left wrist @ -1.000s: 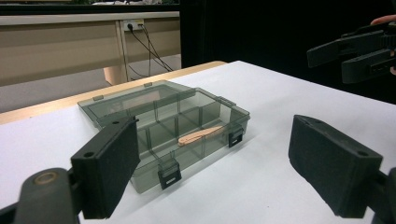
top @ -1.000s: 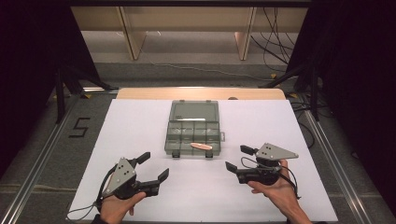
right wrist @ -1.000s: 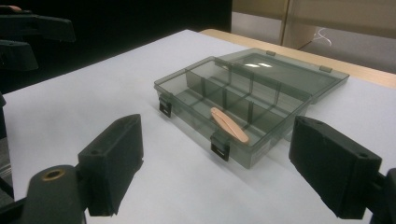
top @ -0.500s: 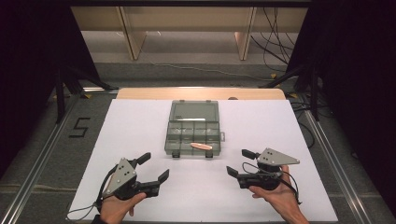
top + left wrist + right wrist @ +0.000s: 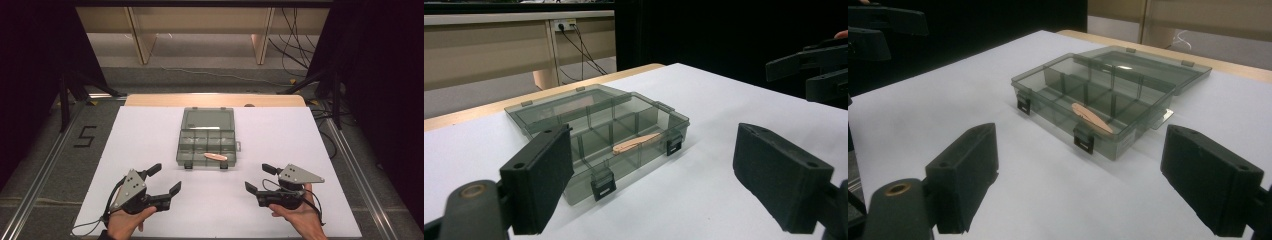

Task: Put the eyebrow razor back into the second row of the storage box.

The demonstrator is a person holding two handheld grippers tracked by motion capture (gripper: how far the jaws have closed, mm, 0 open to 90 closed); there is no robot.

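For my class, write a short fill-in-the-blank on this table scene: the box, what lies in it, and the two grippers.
1. The lid of the compartment box is ____.
2. The wooden stick lies ____ the box.
3. The jaws of the left gripper and the right gripper are ____.
4. The box sits on a ____ table.

Missing words: open; inside; open; white

High view: white-topped table (image 5: 150, 145) evenly, brightly lit from above; surroundings fall to near-black at both sides. Soft short shadows under smoky translucent plastic compartment box (image 5: 206, 136). Overall slightly soft, low-resolution. Gripper views: dimmer, cool cast; near black tongs blurred, box sharper; pale glare on open lid (image 5: 1148, 67); background dark, murky.
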